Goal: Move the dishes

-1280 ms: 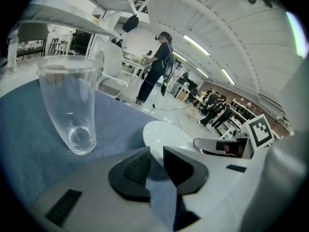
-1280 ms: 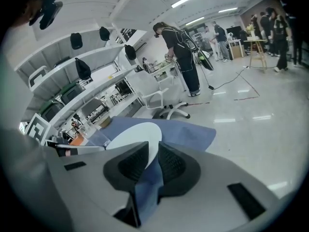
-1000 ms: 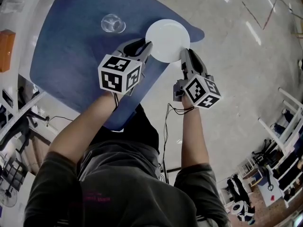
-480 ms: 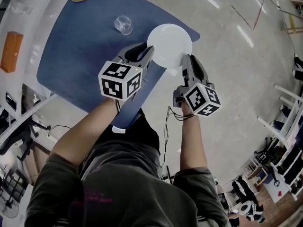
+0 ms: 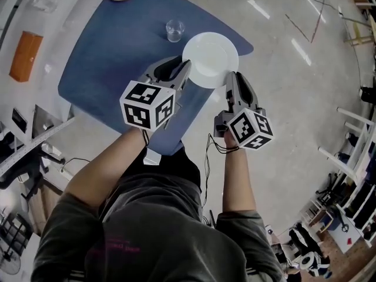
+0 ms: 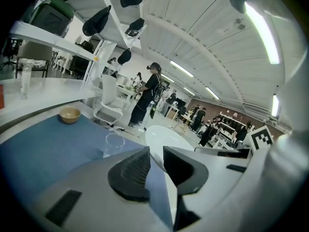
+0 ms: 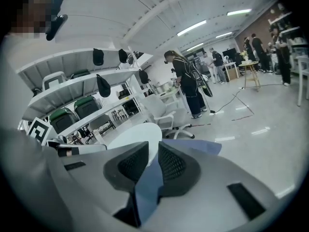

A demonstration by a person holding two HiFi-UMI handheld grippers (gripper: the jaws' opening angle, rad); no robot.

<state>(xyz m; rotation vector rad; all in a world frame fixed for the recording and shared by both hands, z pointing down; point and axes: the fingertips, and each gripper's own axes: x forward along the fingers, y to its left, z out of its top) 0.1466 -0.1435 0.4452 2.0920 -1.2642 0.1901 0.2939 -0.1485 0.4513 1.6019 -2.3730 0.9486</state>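
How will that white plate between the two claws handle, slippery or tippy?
The white plate looks rigid and glazed, so probably slippery at the rim. The left claw and right claw pinch its two sides, so it may tilt if one side dips. Likely breakable if dropped.

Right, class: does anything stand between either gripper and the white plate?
Nothing visible does. The left gripper and the right gripper each clamp the rim of the white plate; the glass stands off to one side, not between.
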